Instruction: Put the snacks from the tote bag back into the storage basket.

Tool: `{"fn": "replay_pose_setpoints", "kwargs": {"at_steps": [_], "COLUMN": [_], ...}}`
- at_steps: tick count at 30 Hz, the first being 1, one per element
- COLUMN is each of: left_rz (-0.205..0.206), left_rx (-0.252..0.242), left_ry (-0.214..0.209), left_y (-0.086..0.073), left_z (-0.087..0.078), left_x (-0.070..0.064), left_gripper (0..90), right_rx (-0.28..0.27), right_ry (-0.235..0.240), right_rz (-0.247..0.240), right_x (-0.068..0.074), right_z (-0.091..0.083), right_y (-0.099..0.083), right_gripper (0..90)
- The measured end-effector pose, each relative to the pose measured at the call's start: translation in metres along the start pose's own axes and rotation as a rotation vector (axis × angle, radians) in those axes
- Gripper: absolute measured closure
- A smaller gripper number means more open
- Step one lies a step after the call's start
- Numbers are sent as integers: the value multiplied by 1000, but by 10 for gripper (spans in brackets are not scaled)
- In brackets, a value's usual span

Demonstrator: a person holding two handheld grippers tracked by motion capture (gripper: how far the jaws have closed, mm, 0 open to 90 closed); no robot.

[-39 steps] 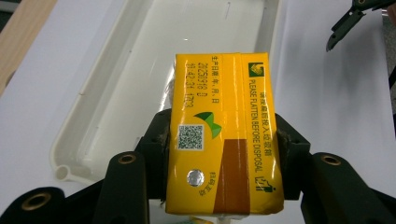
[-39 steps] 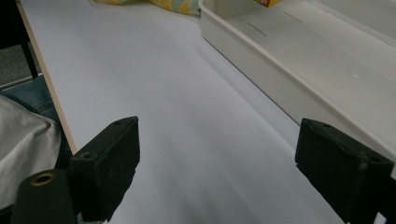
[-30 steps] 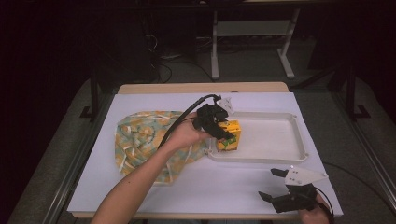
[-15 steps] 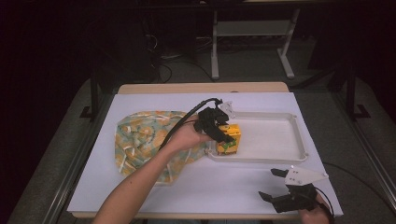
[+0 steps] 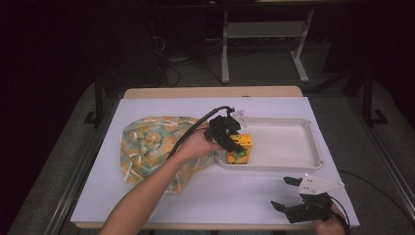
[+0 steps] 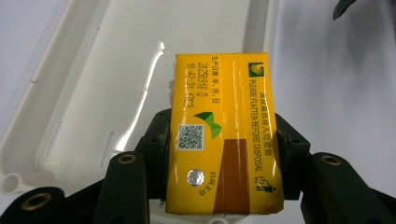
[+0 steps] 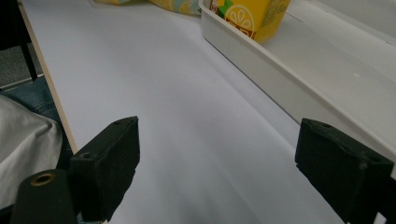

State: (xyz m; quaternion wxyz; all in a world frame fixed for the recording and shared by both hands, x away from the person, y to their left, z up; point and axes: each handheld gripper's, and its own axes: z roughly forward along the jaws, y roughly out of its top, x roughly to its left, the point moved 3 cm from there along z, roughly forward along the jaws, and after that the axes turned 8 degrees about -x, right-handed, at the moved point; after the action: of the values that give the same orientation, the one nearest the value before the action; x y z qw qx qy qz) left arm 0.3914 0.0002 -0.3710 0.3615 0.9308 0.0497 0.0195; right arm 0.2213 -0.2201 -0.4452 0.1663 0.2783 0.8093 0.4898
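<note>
A yellow juice carton (image 5: 243,148) is at the left end of the white tray (image 5: 293,144), near its front rim. My left gripper (image 5: 234,143) is shut on the carton, one jaw on each side. In the left gripper view the carton (image 6: 224,135) shows its printed top with a QR code and a foil straw hole, over the tray (image 6: 93,70). My right gripper (image 5: 285,194) is open near the table's front right edge, with nothing between its jaws. The right gripper view has the open gripper (image 7: 224,158) low over the white table, the carton (image 7: 252,16) far ahead.
A crumpled yellow and green patterned cloth (image 5: 151,144) lies left of the tray, under the person's left forearm. White paper covers the table (image 5: 220,191). The tray's wall (image 7: 261,60) runs along the right of the right gripper view.
My left gripper has moved the carton slightly toward the tray's near rim. The right gripper has stayed where it was.
</note>
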Motion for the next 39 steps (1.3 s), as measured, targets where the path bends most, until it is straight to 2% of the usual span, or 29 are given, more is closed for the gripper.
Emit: {"fn": "replay_pose_setpoints", "kwargs": {"at_steps": [4, 10, 13, 16, 17, 20, 25, 30, 33, 39], "left_rz": [-7, 2, 18, 16, 17, 15, 54, 67, 90, 95], "left_rx": [3, 7, 22, 31, 13, 12, 22, 15, 16, 2], "left_ry": [5, 5, 1, -1, 0, -11, -10, -13, -17, -25], "left_y": [-1, -2, -3, -5, -6, -9, -12, -13, -14, -15], "left_z": [2, 5, 8, 11, 11, 11, 9, 9, 9, 9], "left_x": [1, 2, 1, 1, 1, 2, 1, 0, -2, -1], "left_gripper": [503, 503, 503, 503, 502, 502, 501, 500, 500, 499], "right_rx": [0, -2, -4, -4, -4, -3, 0, -2, 1, 0], "right_ry": [1, 1, 2, 2, 3, 3, 4, 4, 5, 6], "right_rz": [1, 3, 1, 1, 1, -4, -3, -10, -4, -6], "right_x": [0, 1, 1, 1, 1, 1, 1, 1, 2, 2], "right_z": [0, -1, -1, -1, -1, -1, 0, 0, 0, 0], "right_y": [0, 0, 0, 0, 0, 0, 1, 1, 0, 1], "right_gripper": [134, 134, 135, 135, 135, 135, 135, 134, 135, 134]}}
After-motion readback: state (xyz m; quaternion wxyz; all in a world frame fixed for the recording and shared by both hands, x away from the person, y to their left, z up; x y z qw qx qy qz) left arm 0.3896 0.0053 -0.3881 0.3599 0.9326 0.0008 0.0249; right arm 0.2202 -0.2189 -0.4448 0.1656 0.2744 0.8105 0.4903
